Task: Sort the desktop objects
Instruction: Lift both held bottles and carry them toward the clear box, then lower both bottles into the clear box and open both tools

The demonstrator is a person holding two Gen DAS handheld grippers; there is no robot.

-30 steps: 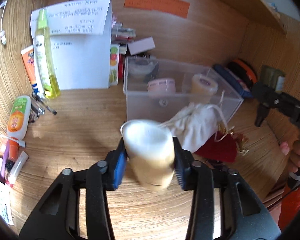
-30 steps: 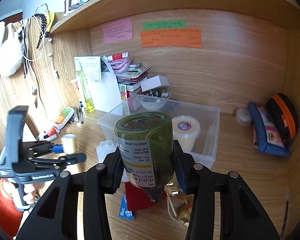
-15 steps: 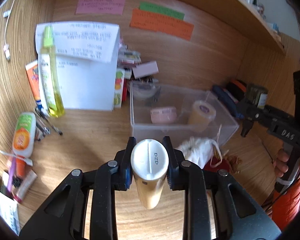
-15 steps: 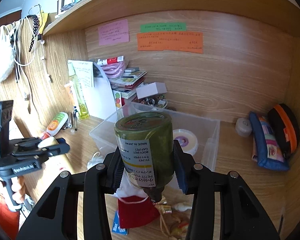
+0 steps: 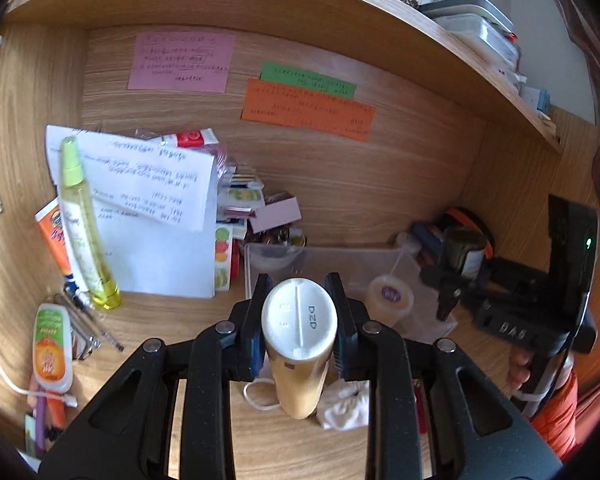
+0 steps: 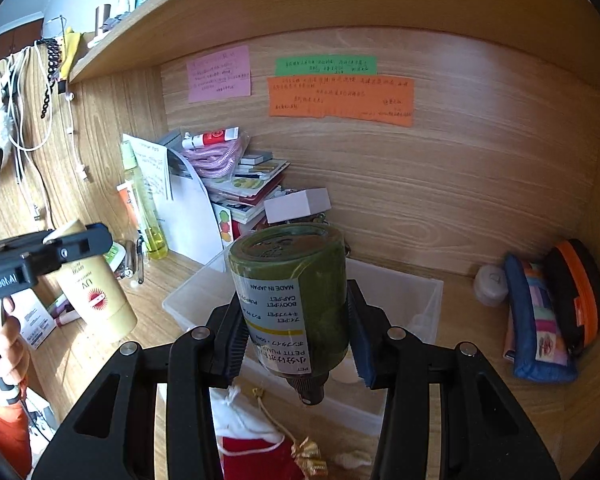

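My left gripper (image 5: 299,322) is shut on a gold UV sunscreen tube (image 5: 299,344) with a white cap end, held above the desk just in front of the clear plastic bin (image 5: 428,276). The tube also shows in the right wrist view (image 6: 96,296). My right gripper (image 6: 296,332) is shut on a dark green pump bottle (image 6: 290,292), held upside down over the near edge of the bin (image 6: 428,300). That bottle and gripper show at the right of the left wrist view (image 5: 466,254). A cream jar (image 5: 390,296) sits inside the bin.
A white drawstring pouch (image 5: 346,404) and a red pouch (image 6: 256,458) lie on the desk in front of the bin. A tall yellow spray bottle (image 5: 84,224), papers and tubes stand at the left. Pencil cases (image 6: 540,316) lie at the right. A shelf hangs overhead.
My left gripper has risen and tilted up with the tube, moving closer to the bin. My right gripper has lifted with the green bottle and come closer to the bin.
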